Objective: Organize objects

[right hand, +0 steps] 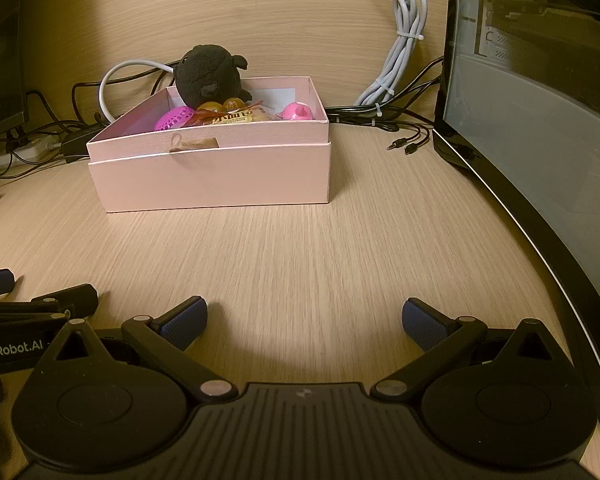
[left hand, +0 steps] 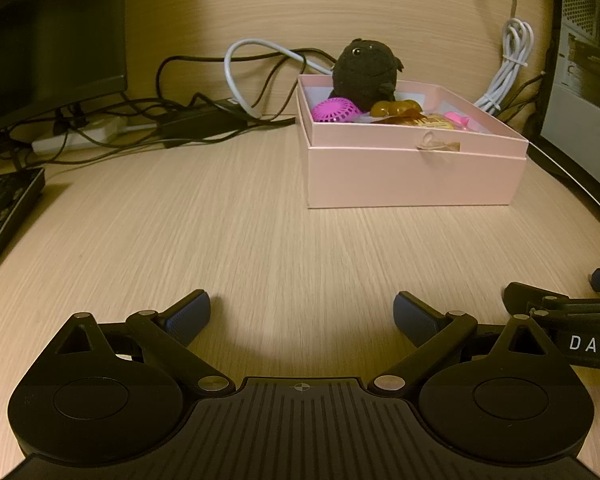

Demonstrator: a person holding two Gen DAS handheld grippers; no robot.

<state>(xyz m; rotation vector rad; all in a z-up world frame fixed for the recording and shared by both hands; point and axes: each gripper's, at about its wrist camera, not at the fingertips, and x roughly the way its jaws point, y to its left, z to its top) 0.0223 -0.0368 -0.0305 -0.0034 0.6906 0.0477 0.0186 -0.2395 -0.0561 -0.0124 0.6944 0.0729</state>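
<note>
Left claw (left hand: 302, 314) wide, empty, low over table (left hand: 260, 240). Right claw (right hand: 304, 318) wide, empty. Pink box (right hand: 216, 176) upper centre on table, holding black plush toy (right hand: 212, 76), magenta perforated ball (right hand: 174, 118), snack packet (right hand: 236, 117). Cables (left hand: 204, 112) behind, upper left.

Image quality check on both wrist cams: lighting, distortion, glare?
Left wrist: warm dim light, dark vignetted corners, strong fisheye bending the desk; pink box sharp. Right wrist: same tint, curved monitor carries reflections, a bright patch lies between the open right gripper fingers.
</note>
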